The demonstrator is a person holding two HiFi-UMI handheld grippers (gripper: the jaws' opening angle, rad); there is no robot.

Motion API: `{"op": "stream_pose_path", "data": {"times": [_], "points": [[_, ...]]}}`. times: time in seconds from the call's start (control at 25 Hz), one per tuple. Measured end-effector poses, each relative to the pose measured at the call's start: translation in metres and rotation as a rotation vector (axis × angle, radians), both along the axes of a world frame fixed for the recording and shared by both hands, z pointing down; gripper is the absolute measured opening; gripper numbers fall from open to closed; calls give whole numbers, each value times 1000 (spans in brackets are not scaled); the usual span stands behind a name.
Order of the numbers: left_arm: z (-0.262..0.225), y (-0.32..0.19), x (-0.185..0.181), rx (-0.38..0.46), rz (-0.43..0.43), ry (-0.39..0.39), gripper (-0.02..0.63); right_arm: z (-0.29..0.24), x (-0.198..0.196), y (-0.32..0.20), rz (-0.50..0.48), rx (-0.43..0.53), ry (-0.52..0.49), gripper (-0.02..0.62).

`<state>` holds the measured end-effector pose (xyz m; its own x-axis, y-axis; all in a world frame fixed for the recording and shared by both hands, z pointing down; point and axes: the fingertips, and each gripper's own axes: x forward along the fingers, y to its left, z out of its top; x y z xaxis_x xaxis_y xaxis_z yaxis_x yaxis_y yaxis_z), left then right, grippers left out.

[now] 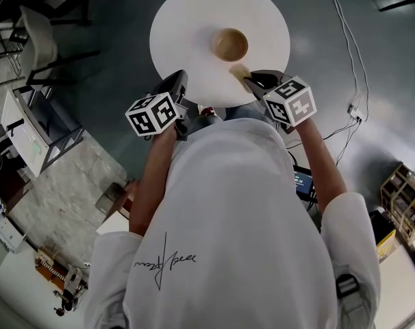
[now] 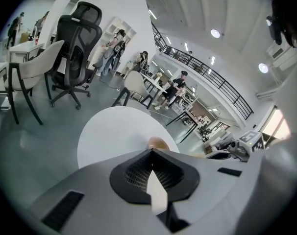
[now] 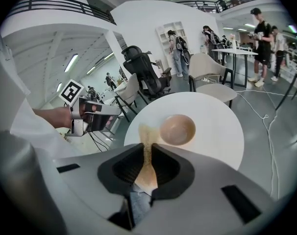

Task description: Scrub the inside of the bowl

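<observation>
Pinches a tan sponge point(image 3: 147, 166) in the right gripper point(image 3: 147, 148), just beside the bowl point(image 3: 177, 129); holds the left gripper point(image 2: 152, 153) closed and empty, near the edge of the table point(image 1: 187, 26)

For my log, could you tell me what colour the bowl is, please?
The bowl is a light wooden brown, shown best in the head view.
</observation>
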<state>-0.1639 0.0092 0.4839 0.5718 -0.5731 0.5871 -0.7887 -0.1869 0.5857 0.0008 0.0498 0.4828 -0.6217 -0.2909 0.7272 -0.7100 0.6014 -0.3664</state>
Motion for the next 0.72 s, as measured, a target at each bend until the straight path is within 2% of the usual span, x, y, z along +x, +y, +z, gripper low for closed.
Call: {"op": "stream_pose_path", "data": {"times": [0.72], "points": [[-30, 24, 2, 109, 70, 32, 6, -30, -11, 26, 56, 112, -31, 60]]}}
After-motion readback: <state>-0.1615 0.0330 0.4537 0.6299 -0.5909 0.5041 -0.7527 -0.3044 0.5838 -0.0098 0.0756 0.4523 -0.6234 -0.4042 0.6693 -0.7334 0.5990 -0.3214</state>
